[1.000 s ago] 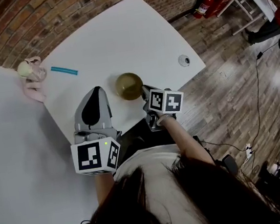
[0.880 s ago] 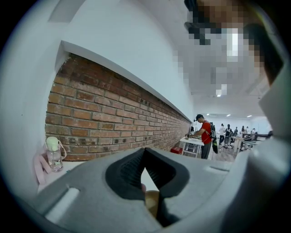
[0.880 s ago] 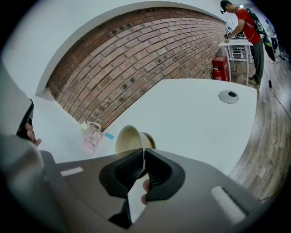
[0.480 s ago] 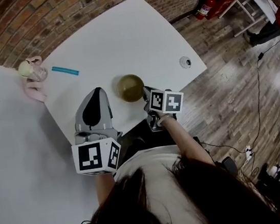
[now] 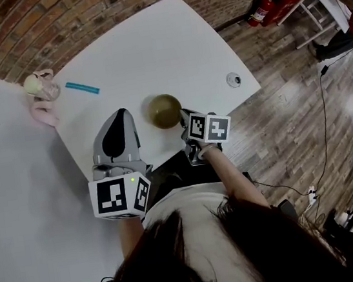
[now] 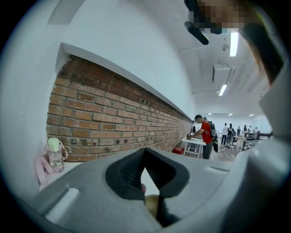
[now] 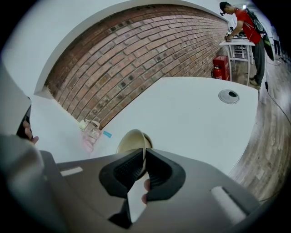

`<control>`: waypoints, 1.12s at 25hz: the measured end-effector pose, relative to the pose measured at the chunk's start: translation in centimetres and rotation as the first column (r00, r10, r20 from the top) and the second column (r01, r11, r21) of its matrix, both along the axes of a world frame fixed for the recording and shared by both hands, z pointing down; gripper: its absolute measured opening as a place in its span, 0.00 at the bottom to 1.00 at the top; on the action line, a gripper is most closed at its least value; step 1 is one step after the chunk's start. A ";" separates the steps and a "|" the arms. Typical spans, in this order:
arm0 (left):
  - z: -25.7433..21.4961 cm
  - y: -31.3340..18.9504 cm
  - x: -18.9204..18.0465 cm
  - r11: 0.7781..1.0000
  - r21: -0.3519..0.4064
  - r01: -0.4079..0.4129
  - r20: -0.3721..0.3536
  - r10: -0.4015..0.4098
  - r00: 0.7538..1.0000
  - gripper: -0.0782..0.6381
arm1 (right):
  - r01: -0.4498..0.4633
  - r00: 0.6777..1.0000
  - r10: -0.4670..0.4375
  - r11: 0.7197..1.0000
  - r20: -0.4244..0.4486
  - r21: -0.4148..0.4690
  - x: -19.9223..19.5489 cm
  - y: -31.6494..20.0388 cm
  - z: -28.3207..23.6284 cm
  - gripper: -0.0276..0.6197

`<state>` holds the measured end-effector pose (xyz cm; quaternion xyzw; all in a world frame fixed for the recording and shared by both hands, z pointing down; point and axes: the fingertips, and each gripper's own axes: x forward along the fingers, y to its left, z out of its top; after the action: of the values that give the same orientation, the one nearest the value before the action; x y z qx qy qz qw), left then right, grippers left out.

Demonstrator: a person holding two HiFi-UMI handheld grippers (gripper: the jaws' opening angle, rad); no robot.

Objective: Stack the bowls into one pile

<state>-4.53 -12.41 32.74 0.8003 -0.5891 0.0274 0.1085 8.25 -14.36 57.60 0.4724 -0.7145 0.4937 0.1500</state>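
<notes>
Nearest, the two marker cubes show only black-and-white square patterns, one on the left tool and one on the right; there are no words to read on them. The left claw has its pads pressed together with nothing between them. It rests low over the near part of the white counter, apparently just kept out of the way. The right claw is pinched on the near rim of a gold-coloured bowl. That bowl sits by the counter's near edge, just ahead of the person, and looks slightly tipped toward the grip. A rim pinch like this suits lifting or steadying a thin-walled bowl. I cannot tell whether other bowls are nested inside it, and no separate bowl shows elsewhere, so the pile may already be made. Farther off to the left stands a small clear bottle with a pale green cap and pink strap. Beside it lies a blue stick-like item, with no label legible on either. To the right is a round cable port. Beyond are the brick wall and a red fire extinguisher.
</notes>
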 end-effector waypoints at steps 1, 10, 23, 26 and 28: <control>0.0 0.0 0.0 1.000 0.001 0.001 0.001 -0.001 1.000 0.11 | 0.000 1.000 0.000 1.000 0.001 0.002 0.1 0.0 0.0 0.07; -0.5 -0.1 0.4 1.000 0.012 0.022 0.017 -0.023 1.000 0.11 | 0.000 1.000 0.000 0.999 -0.002 0.039 1.2 -0.8 -0.7 0.08; -1.3 -0.6 -0.1 0.994 0.026 0.106 0.029 -0.106 0.994 0.11 | 0.089 0.996 -0.089 0.992 -0.004 0.086 0.2 -2.9 -2.0 0.08; -1.3 -0.5 -0.8 0.990 0.026 0.138 0.030 -0.139 0.990 0.11 | 0.130 0.991 -0.131 0.987 -0.004 0.095 -0.8 -3.0 -2.1 0.08; -1.4 -0.4 -1.2 0.987 0.028 0.156 0.031 -0.156 0.987 0.11 | 0.154 0.988 -0.154 0.983 -0.002 0.100 -1.4 -3.0 -2.3 0.08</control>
<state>-5.73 -12.81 31.33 0.7525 -0.6519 0.0244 0.0903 6.87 -17.38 55.28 0.4213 -0.7732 0.4455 0.1618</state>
